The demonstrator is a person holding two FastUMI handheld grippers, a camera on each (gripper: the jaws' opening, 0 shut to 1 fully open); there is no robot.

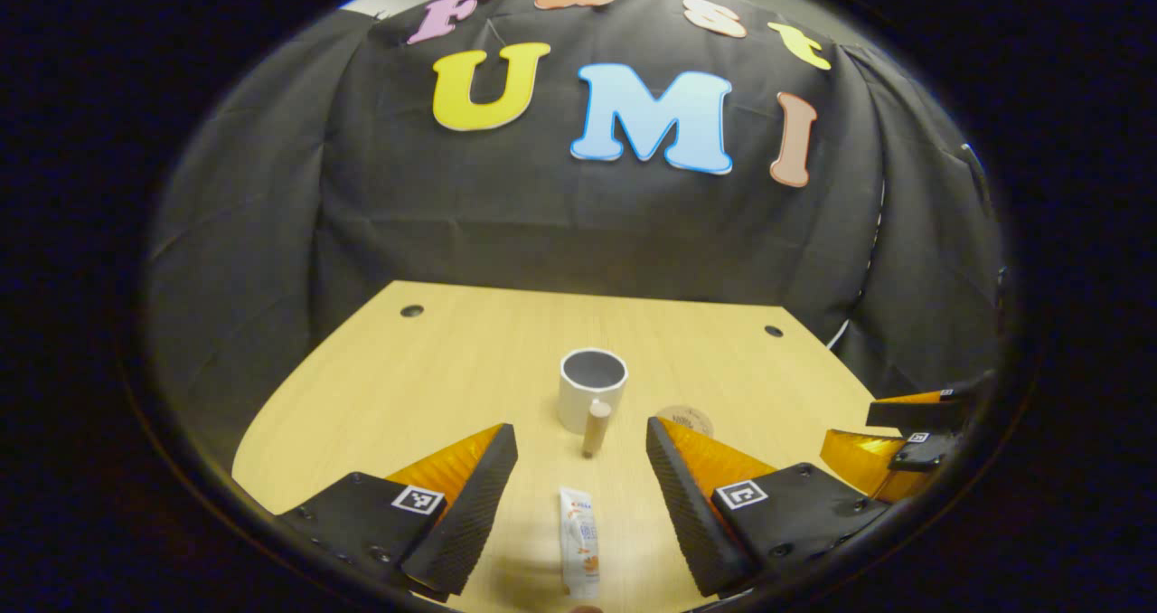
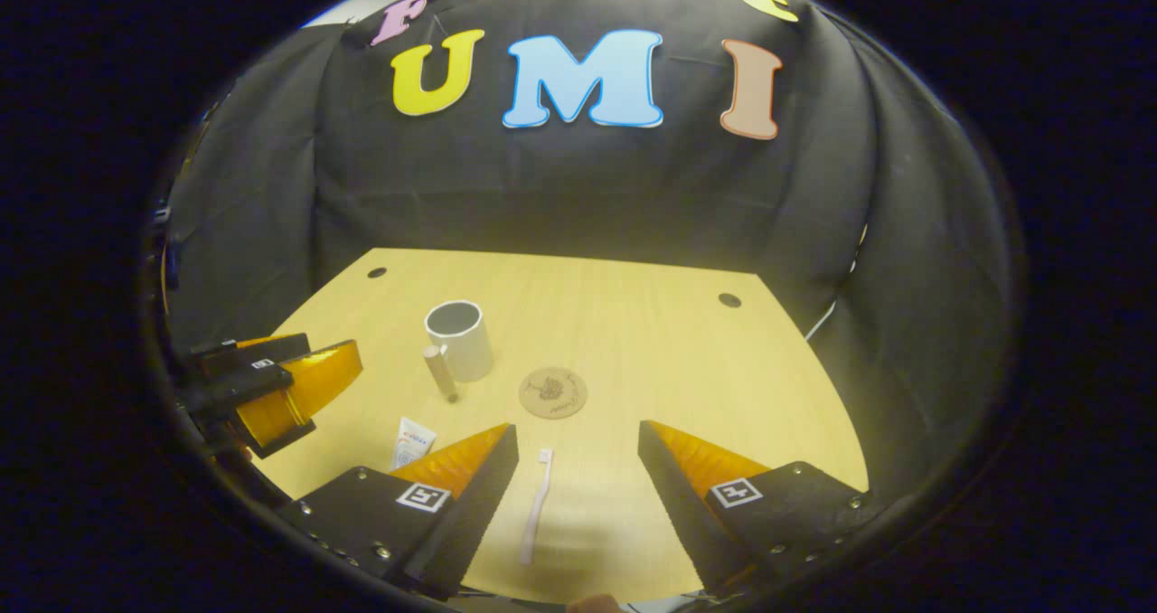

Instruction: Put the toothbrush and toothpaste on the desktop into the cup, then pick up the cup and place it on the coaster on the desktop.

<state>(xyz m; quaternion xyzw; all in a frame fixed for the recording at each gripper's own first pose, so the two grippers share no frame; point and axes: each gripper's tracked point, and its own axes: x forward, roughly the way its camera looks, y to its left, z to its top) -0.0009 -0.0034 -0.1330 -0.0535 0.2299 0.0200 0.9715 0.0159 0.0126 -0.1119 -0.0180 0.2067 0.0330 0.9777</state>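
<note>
On the pale wooden desktop (image 2: 633, 324) we saw the white cylindrical cup (image 2: 460, 340) behind the small white toothpaste tube (image 2: 412, 440), the round cork coaster (image 2: 553, 392) to its right, and the slim white toothbrush (image 2: 535, 506) nearest us.

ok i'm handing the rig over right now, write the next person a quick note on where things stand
Left claw: open, empty, above the toothpaste.
Right claw: open, empty, above the toothbrush.
Toothpaste and toothbrush both lie flat on the desktop. The cup stands upright, a handle sticking out beside it; the coaster lies bare to its right.
Done: nothing.
Left: both items into the cup, then cup onto coaster.
</note>
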